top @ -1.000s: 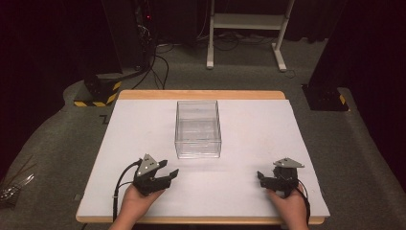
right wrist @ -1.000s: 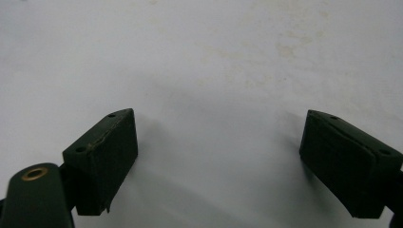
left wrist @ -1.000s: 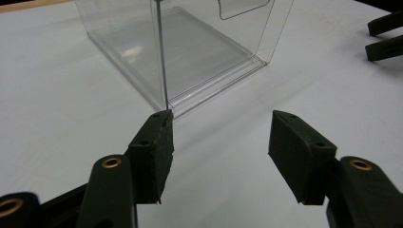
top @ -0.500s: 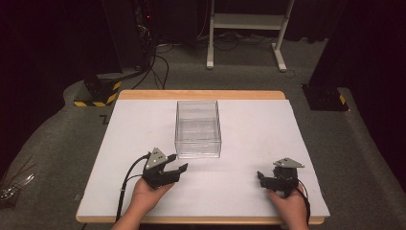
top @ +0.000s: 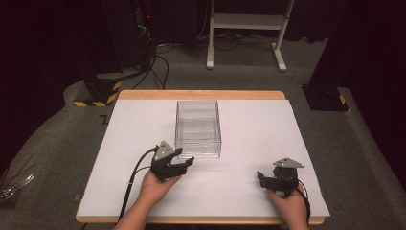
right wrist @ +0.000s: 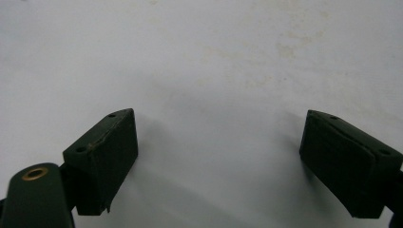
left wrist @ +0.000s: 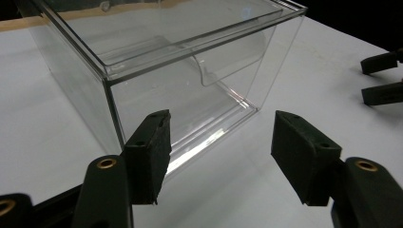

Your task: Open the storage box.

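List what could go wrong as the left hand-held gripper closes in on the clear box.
1. The clear plastic box looks light and stands loose on the white table; a nudge from the open left hand-held gripper could slide it rather than grip it.
2. Its slick transparent walls may slip between the pads.
3. The right hand-held gripper rests far from the box, so nothing steadies it.

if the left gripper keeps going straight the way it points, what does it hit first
Most likely the near front corner of the clear plastic box. The left gripper has open jaws aimed at that corner with bare table between, though the exact gap is hard to judge.
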Motion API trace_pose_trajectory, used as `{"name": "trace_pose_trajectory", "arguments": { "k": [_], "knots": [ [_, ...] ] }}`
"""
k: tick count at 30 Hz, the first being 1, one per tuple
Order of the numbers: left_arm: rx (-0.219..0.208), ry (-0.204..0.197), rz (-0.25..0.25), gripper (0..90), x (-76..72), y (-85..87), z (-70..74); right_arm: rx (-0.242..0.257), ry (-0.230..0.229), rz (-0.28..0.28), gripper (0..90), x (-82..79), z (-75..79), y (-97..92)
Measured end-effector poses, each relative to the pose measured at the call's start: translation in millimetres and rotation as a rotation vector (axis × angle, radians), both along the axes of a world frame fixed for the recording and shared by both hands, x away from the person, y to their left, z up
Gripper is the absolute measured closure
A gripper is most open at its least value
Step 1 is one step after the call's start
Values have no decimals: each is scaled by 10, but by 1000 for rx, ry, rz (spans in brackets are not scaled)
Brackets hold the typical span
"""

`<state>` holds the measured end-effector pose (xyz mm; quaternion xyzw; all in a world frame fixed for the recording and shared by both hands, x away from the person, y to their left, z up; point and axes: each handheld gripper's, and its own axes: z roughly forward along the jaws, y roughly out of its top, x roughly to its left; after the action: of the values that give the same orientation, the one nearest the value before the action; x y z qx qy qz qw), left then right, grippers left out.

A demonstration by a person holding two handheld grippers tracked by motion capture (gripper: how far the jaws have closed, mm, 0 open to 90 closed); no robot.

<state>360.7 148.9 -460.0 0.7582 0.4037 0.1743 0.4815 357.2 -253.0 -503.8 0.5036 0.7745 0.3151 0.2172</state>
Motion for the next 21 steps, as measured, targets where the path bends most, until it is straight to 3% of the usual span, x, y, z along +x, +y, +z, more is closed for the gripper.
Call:
{"name": "trace_pose_trajectory", "arguments": {
  "k": [7,21],
  "knots": [
    [19,-19,-2,395,102,-73,8,-1,-2,0,125,0,-1,0],
    [-6,-25,-25,441,204,-166,0,-2,-3,0,126,-1,0,1]
  ]
}}
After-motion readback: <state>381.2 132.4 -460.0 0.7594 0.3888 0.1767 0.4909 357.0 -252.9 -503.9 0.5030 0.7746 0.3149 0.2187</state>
